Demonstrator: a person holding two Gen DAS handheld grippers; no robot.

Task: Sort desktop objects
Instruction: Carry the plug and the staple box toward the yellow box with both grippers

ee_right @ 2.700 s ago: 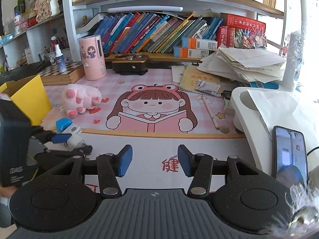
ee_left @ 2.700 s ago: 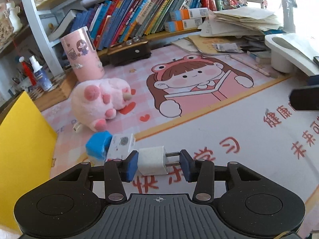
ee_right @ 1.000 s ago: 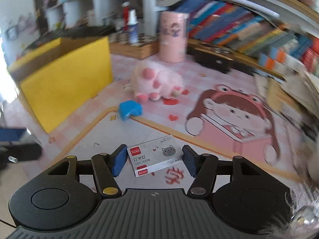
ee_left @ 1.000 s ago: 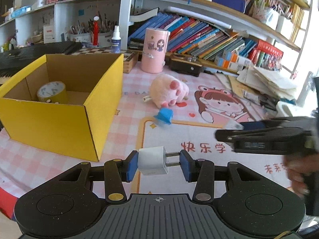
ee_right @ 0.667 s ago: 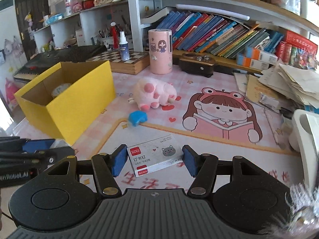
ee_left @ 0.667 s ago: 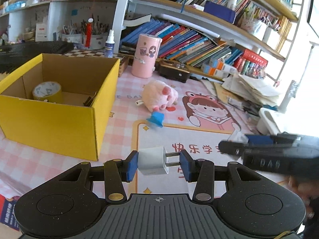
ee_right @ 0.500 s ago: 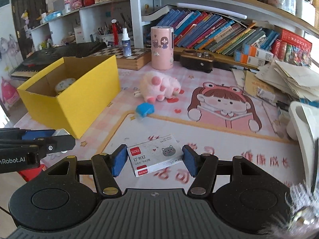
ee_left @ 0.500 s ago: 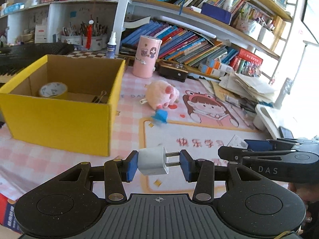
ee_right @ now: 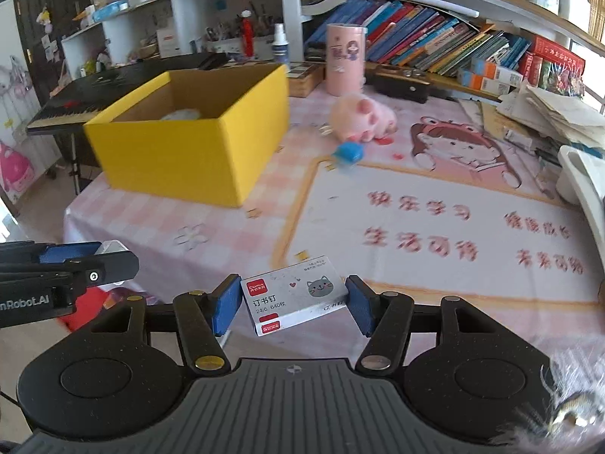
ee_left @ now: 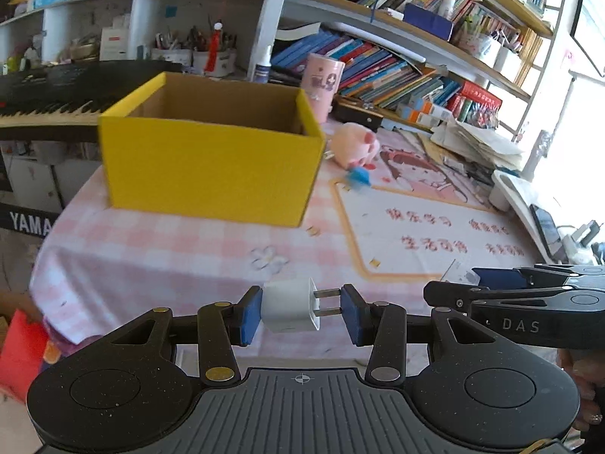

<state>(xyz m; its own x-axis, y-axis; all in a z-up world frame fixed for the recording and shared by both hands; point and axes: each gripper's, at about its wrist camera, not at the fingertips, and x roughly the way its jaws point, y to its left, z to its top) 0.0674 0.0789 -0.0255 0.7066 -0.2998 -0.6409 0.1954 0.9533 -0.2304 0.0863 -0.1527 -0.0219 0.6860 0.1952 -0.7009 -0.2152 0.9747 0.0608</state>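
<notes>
Plush toy (ee_right: 361,119) beside yellow box (ee_right: 189,159)

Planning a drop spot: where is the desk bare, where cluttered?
Bare: the checked cloth in front of the yellow box, and the white mat panel. Crowded: the back by the plush toy, pink cylinder, and paper stack.

One yellow box (ee_right: 177,162); one charger (ee_left: 289,305); one staple box (ee_right: 295,295) (cat-printed).

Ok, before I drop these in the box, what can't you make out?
- Yellow box interior: left wrist view, hidden by its front wall.
- Pale thing in the box: right wrist view, blurred and half hidden.
- Blue object by the pink plush: motion-blurred, both views.
</notes>
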